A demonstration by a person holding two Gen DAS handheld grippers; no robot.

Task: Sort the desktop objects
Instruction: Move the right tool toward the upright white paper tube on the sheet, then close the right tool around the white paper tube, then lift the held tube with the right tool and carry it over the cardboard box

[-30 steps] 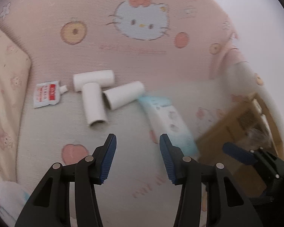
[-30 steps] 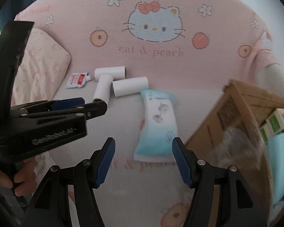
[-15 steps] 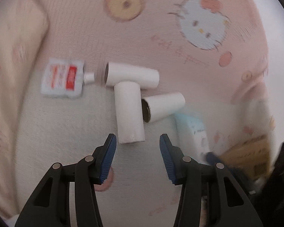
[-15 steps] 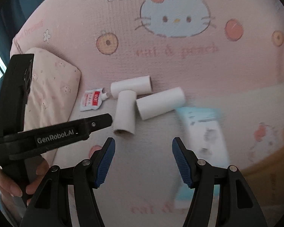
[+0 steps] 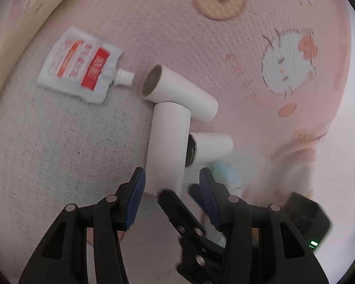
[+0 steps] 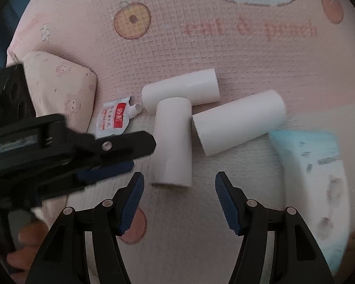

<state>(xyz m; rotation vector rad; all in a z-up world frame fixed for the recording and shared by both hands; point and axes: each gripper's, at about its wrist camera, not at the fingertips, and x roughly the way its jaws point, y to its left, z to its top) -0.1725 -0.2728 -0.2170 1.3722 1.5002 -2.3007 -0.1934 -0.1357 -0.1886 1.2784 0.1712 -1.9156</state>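
Left cam: left gripper (image 5: pixel 171 195) is wide open, the near end of the middle tube (image 5: pixel 169 142) sits right between its fingers, not pinched. Two more tubes touch it, pouch (image 5: pixel 79 65) off to the left

Right cam: right gripper (image 6: pixel 178 203) open too, empty, hanging just short of the same tube (image 6: pixel 172 142). Blue pack (image 6: pixel 317 177) on the right

place: home bedroom | showing: cartoon-cat blanket (image 6: pixel 224 54) lying spread across a bed | pillow (image 6: pixel 61 90) sitting at far left
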